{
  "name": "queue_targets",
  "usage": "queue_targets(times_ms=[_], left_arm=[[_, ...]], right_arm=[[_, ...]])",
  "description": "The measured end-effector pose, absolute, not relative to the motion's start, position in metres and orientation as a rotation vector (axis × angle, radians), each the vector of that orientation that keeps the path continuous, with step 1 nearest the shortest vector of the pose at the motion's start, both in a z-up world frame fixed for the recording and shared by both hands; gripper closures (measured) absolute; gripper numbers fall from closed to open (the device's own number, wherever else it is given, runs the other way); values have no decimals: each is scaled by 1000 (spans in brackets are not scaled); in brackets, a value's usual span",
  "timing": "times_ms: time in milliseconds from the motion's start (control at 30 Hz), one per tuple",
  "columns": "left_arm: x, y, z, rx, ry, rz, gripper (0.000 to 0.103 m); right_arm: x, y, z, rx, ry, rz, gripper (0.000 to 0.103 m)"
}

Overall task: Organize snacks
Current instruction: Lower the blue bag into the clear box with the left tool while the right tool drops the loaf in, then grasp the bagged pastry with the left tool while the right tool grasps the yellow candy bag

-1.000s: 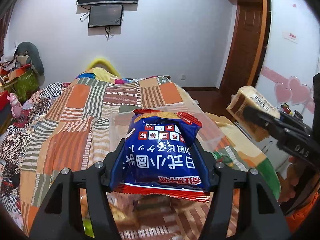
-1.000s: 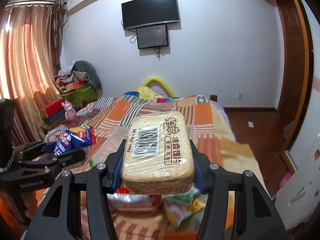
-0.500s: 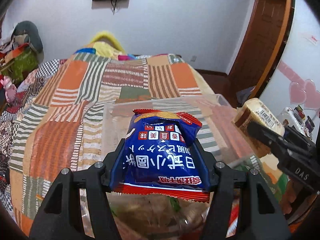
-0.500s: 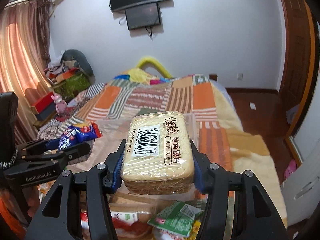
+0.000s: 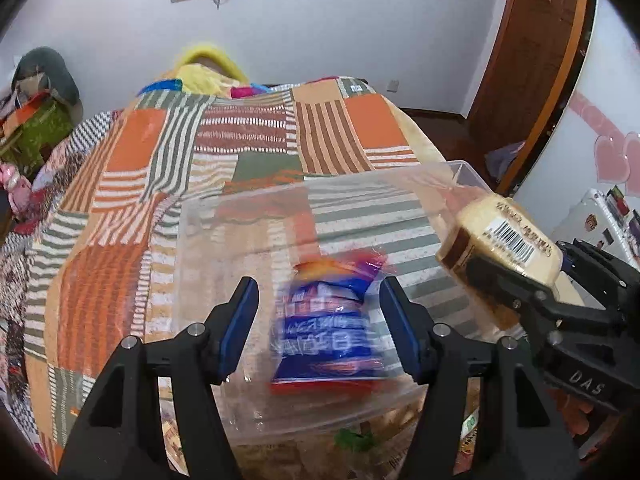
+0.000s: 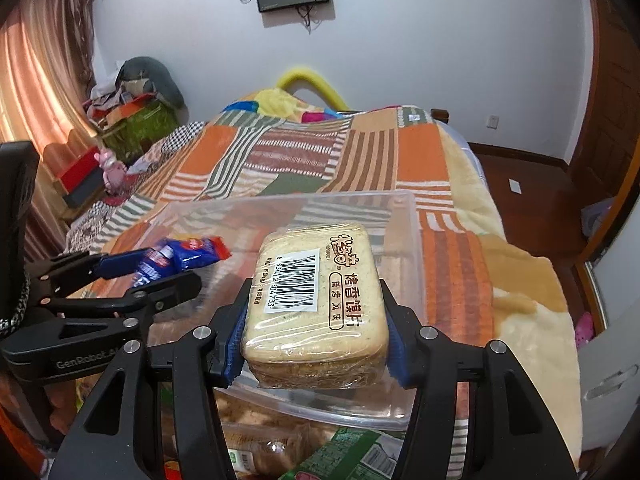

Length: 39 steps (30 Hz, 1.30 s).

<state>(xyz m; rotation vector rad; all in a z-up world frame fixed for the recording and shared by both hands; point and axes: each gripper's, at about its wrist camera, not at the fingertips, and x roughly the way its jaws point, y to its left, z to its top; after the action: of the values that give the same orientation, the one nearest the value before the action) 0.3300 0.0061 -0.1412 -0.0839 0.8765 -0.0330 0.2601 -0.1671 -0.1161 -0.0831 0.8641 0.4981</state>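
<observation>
Release over the clear bin: left gripper, jaws spread wide, blue snack bag blurred between them, apparently dropping inside. Right gripper clamps the toast pack above the near rim; carry it well inside before letting go.

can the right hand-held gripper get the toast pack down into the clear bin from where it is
Probably yes. The right hand-held gripper holds the toast pack over the open clear bin; the blue snack bag sits on the left, leaving room on the right.
</observation>
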Motion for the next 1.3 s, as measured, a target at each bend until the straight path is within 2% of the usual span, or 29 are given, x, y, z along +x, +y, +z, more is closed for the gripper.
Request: queue_targets(times_ms=[300,467,667,833,1033,1300], left_arm=[[307,11,-111,-80,817,-59,40],[278,26,-84,-89,757,-62,34],[239,56,-71,-96,743,-43,32],[212,78,-87,-89,780,-12,32],[182,93,-125,-120,858,5,25],[154,90,-179,-179,979,-17,25]], right_arm=[[256,-175,-93,-76,809,501,51],[242,-184,-73,-74,757,498,51],[221,-201,-59,-72,708,489,50],[205,-209,-63,-86,710,479,49],[188,-220,-81,-99,754,466,47],[167,-232,-112,-75,852,452,45]])
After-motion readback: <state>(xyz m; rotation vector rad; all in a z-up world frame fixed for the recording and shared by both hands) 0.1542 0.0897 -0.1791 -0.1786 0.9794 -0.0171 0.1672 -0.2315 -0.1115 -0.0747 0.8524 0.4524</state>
